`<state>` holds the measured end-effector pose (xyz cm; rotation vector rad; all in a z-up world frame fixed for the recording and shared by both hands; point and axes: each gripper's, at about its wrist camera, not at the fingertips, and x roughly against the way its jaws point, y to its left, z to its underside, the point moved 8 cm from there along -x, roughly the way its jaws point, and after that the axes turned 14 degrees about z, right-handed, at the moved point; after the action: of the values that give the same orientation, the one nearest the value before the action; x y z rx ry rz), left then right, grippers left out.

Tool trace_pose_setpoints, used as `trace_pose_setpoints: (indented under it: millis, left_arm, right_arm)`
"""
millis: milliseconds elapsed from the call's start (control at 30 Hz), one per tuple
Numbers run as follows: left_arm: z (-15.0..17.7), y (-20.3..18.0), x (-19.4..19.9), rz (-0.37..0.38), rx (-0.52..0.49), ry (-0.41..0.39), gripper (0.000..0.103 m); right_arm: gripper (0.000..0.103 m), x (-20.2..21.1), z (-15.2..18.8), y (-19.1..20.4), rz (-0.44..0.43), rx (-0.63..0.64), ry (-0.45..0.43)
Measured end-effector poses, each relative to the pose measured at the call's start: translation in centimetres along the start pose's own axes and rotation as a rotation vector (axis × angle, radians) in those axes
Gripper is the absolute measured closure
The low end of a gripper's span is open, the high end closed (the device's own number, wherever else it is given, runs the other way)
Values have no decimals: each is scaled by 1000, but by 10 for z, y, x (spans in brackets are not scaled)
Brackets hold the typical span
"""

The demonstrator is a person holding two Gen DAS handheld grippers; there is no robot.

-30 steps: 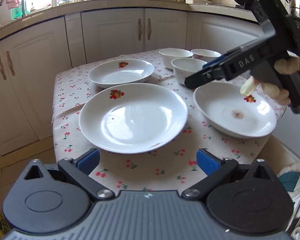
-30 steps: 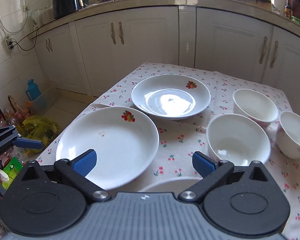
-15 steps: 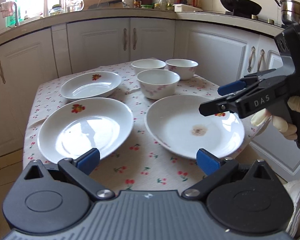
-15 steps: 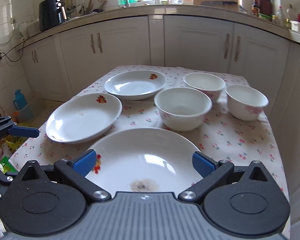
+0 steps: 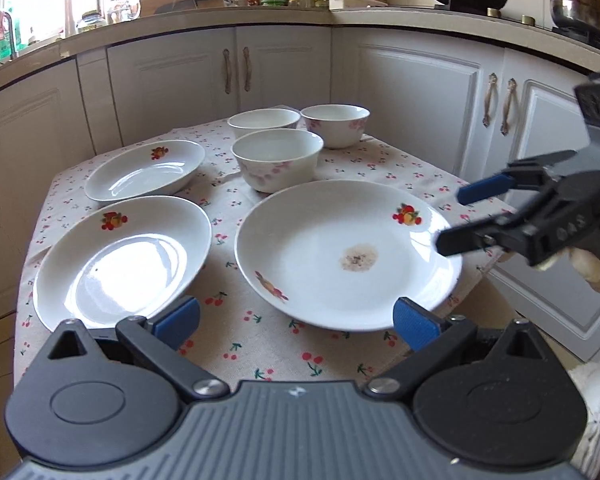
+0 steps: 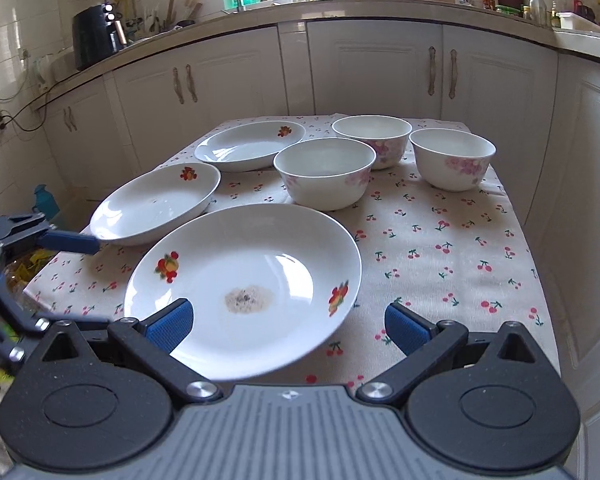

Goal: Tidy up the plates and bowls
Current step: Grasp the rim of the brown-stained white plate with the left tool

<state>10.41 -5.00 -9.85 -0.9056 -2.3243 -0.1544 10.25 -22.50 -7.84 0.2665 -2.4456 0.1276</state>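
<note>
Plates and bowls lie spread on the surface (image 6: pixel 440 248) with its cherry-print cloth ahead of both your claws; your right claw (image 6: pixel 288 326) has its fingers wide apart, holding nothing, and the stained plate (image 6: pixel 256 264) lies directly before it, its near rim between the two blue pads (image 6: pixel 171 322); beyond that plate to the left sits a second plate (image 6: pixel 156 204), and farther off a third plate (image 6: pixel 252 146); past the stained plate stands the nearest bowl (image 6: pixel 325 172), with two more bowls (image 6: pixel 452 158) behind and to the right of it; your left claw (image 5: pixel 296 322) is likewise spread and holds nothing, with the stained plate just ahead of its right pad and the second plate ahead of its left pad.
</note>
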Motion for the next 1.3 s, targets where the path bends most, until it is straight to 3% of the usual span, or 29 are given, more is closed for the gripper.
trace_pose_setpoints:
  millis: [100, 267, 700, 900, 1300]
  left_arm:
    - [-5, 7, 0, -65, 12, -9, 1]
    - [-10, 15, 1, -86, 46, -20, 1]
    - [-20, 21, -3, -66, 64, 0, 1]
    - [-26, 22, -12, -32, 58, 36, 1]
    - [-53, 16, -53, 116, -33, 167, 1]
  right_arm:
    - [0, 8, 8, -1, -41, 17, 5]
    - [0, 11, 23, 8, -86, 92, 22]
    - [0, -20, 33, 31, -42, 246, 24]
    - [0, -28, 30, 33, -58, 245, 22]
    - [0, -36, 28, 36, -74, 274, 11]
